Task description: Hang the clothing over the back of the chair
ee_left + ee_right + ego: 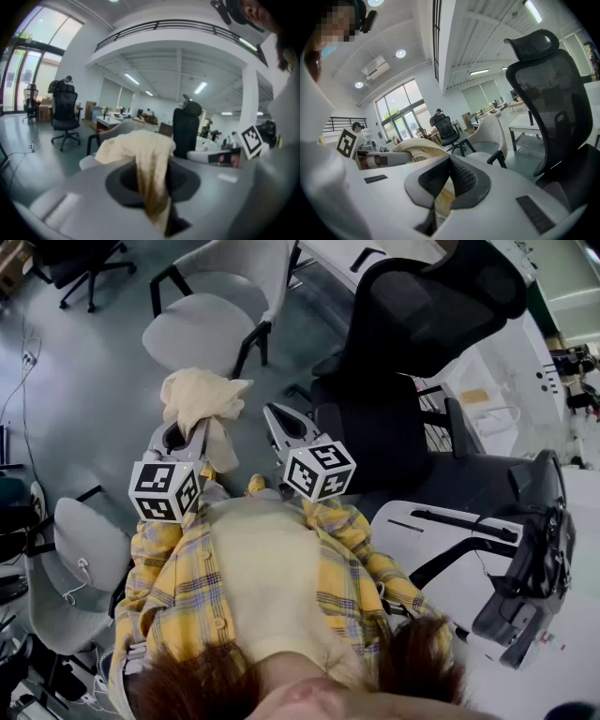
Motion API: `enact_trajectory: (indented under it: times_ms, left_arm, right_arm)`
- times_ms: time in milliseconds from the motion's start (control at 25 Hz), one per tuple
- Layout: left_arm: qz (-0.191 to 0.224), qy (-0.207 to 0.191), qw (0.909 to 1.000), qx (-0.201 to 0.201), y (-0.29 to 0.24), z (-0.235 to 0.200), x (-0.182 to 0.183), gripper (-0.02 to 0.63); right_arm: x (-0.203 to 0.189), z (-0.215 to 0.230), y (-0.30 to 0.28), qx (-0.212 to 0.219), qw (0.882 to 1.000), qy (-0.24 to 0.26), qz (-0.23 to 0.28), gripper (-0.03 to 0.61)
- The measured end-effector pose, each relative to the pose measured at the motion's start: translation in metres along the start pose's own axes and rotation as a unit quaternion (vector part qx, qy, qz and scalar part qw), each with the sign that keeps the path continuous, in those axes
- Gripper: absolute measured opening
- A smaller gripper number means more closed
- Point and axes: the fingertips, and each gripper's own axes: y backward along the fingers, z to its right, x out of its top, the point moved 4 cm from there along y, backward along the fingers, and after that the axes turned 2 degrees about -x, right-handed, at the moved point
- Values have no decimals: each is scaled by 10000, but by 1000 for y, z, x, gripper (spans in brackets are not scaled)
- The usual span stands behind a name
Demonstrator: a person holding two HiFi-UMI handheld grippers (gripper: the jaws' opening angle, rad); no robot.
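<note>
A cream piece of clothing [200, 396] hangs bunched from my left gripper [187, 430], which is shut on it. In the left gripper view the cloth [140, 145] spills over the jaws and a fold runs down between them at my left gripper [152, 166]. My right gripper [274, 414] is beside it to the right, pads pressed together, and I see nothing held in it. The black mesh office chair [412, 324] stands just ahead and right of both grippers. In the right gripper view its tall back [553, 93] rises to the right of my right gripper [450, 161], apart from it.
A grey shell chair [202, 324] stands ahead on the left, and another grey chair [84, 549] is close at my left side. A white desk [441, 521] with a dark headset [530, 568] lies to the right. More office chairs and desks stand further off.
</note>
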Motion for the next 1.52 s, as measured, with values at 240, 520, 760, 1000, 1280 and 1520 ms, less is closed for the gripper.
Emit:
enact_trajectory:
  times_ms: [240,520,760,1000,1280,1520]
  left_arm:
    - [31,-4,10000,53,-2,8,1,75]
    - [49,-2,9999,150,5,14,-4,75]
    - [97,-83,9997,196,8,19,-3,75]
    - [152,-158,9996,200,3,27,0,75]
    - [173,-240,9994,187,-2,25,11,75]
    - [160,-255,9994,178,-21,5,22,75]
  right_arm:
    - [2,5,3,54,10000,20,3,14]
    - [-3,4,8,155,9999,21,-13,14]
    - [-6,5,15,277,9994,-189,55,14]
    - [-8,12,23,305,9994,-177,29,15]
    - [-8,13,14,344,9993,-120,-66,15]
    - [3,22,-7,253,9996,-47,-72,15]
